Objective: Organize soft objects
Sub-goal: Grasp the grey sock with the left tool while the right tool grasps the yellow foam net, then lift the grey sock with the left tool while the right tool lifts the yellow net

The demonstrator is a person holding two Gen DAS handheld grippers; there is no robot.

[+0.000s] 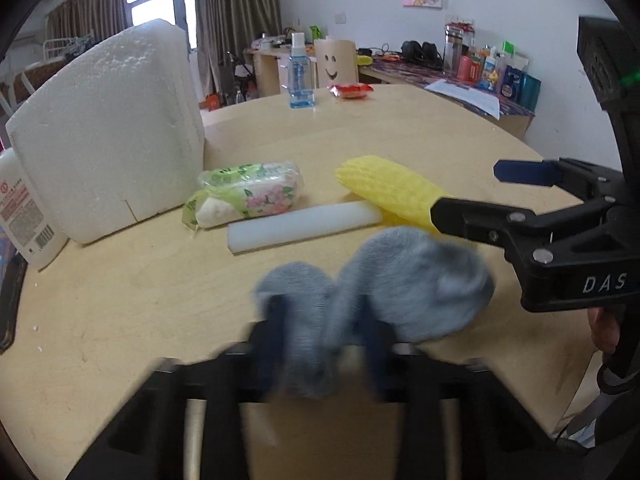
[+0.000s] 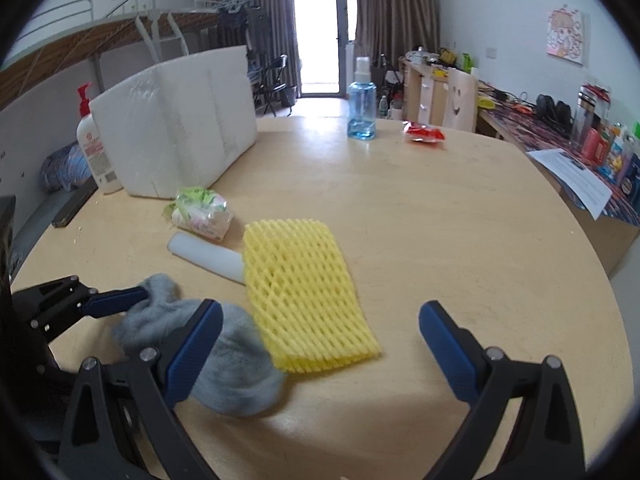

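Left gripper (image 1: 320, 332) clamped on grey sock (image 1: 400, 280) at near edge of table (image 1: 400, 120).
Right gripper (image 2: 320, 344) gapes, empty, over yellow foam net (image 2: 304, 288), just right of the sock. Advice: keep the pinch deep in the fabric, lift clear before carrying, avoid dragging net or white strip (image 2: 208, 256).
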